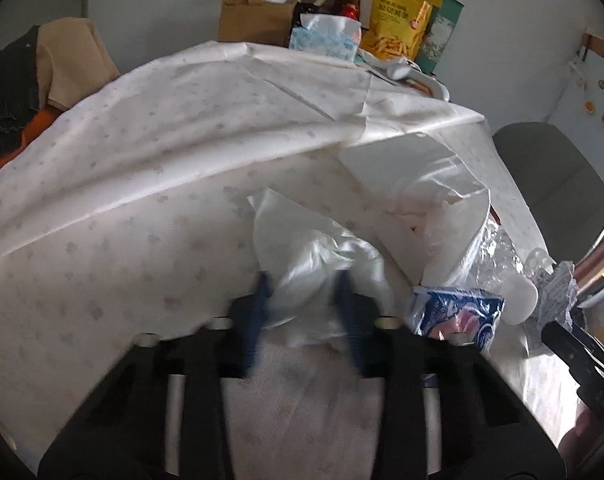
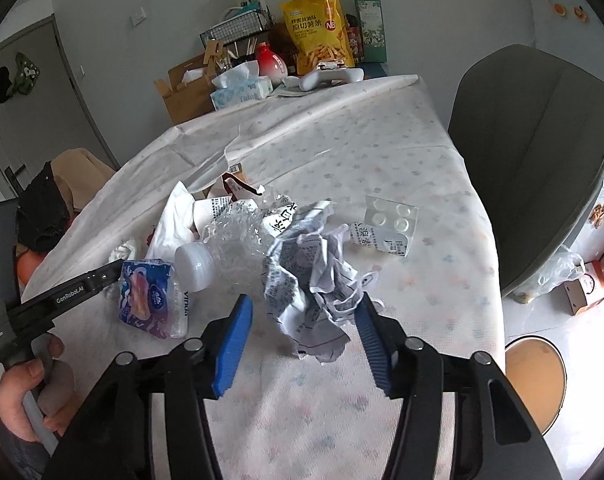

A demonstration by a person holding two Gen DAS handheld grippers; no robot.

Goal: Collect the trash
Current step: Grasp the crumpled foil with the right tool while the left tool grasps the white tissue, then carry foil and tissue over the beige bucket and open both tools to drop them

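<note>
A: Left gripper point(image 1: 302, 280) has its fingers point(image 1: 257, 312) closed in on the white plastic bag point(image 1: 314, 264). The film bunches between the pads, so I read that as a grip. The frame is blurred, so I can't confirm how firm it is.

B: Where's the bag?

A: Near edge of the surface point(image 1: 121, 200), on the flowered cloth, just left of the blue tissue pack point(image 1: 458, 312). It looks light, limp and slick. Pinch a gathered fold, not a single layer, or it'll slide out.

B: Right side?

A: Right gripper point(image 2: 302, 312) is half open around the crumpled printed paper point(image 2: 314, 276). The right pad touches the wad's edge; the left finger point(image 2: 231, 344) stands clear of it. Not clamped yet.

B: How will it handle?

A: Light and springy, and it crushes without harm. Take it across the thickest part of the ball, since loose flaps at the bottom may tear or pull free.

B: What else is in the pile?

A: A crushed clear bottle point(image 2: 237, 240) with a white cap, touching the paper on its left. It should be light, slippery and crackly; the neck by the cap is probably the stiffest hold. A blister pack point(image 2: 390, 216) lies apart to the right, flat and rigid, so it needs an edge pinch.
</note>
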